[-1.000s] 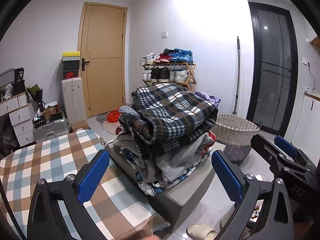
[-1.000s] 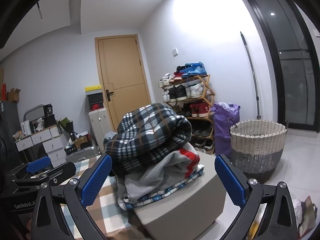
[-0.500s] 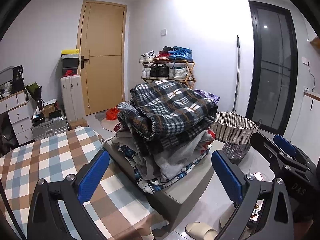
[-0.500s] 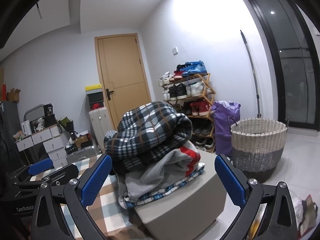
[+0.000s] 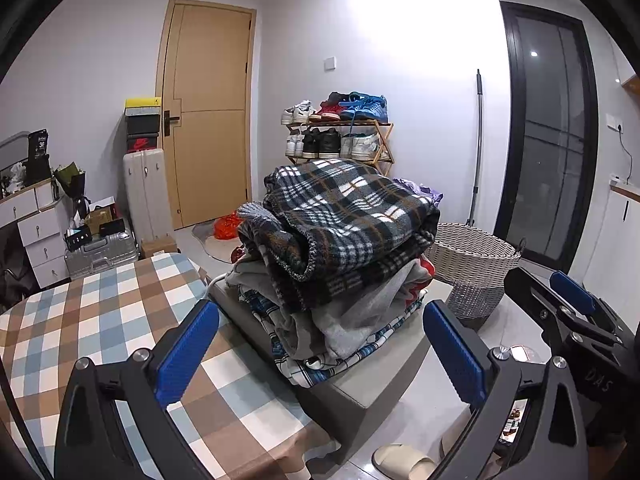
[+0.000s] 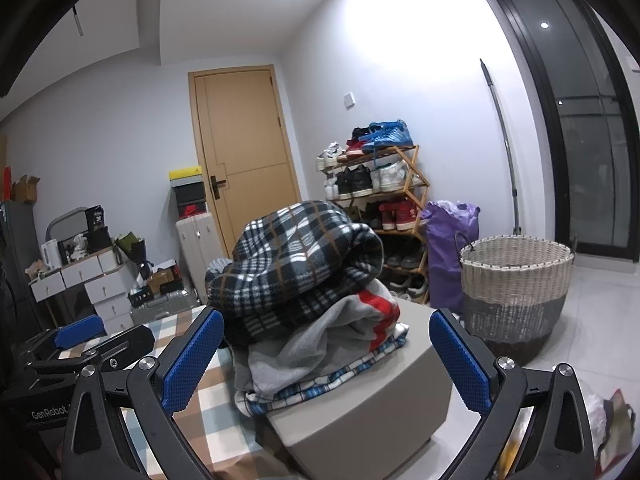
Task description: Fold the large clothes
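The pile of clothes [image 5: 336, 264] rests on a grey box [image 5: 372, 372] just beside the checked tabletop [image 5: 80, 328], with a rolled plaid garment [image 5: 344, 216] on top. Over the last second the pile sits slightly lower in the left wrist view, while the garments lie unchanged; no fold is in hand. The left tool [image 5: 320, 352] and the right tool [image 6: 324, 356] both stand wide open, hold nothing, touch nothing, and point at the pile. A woven basket [image 6: 516, 288] stands beyond the box.
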A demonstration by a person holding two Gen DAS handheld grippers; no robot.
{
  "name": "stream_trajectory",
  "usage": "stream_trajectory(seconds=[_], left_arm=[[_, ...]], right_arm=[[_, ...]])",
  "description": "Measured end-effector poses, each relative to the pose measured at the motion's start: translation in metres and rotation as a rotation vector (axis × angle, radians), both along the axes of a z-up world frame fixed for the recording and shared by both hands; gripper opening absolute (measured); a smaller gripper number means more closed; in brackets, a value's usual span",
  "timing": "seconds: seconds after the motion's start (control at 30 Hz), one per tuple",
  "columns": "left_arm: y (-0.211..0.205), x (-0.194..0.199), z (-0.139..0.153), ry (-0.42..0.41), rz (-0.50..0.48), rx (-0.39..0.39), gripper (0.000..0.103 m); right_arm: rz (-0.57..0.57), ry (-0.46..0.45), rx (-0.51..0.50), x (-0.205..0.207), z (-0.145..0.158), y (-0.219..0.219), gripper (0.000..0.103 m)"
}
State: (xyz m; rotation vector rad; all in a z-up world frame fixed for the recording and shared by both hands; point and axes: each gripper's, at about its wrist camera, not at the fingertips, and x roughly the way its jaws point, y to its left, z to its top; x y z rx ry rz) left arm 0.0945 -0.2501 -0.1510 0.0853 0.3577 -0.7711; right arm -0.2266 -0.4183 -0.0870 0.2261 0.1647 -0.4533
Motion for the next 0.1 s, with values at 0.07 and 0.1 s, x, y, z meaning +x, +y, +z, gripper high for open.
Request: stream_trajectory(seconds=[0.07, 0.1], left_arm=[[-0.0002, 0.0002, -0.0005, -0.005, 0.003, 0.002, 0.1], [-0.0001, 0.0, -0.0003, -0.008, 0.004, 0.001, 0.1]], right_arm=[[0.001, 0.001, -0.001, 0.0, -0.0003, 0.0006, 0.103], [-0.001, 0.005, -0.005, 0.0003, -0.0005, 0.0006, 0.103]])
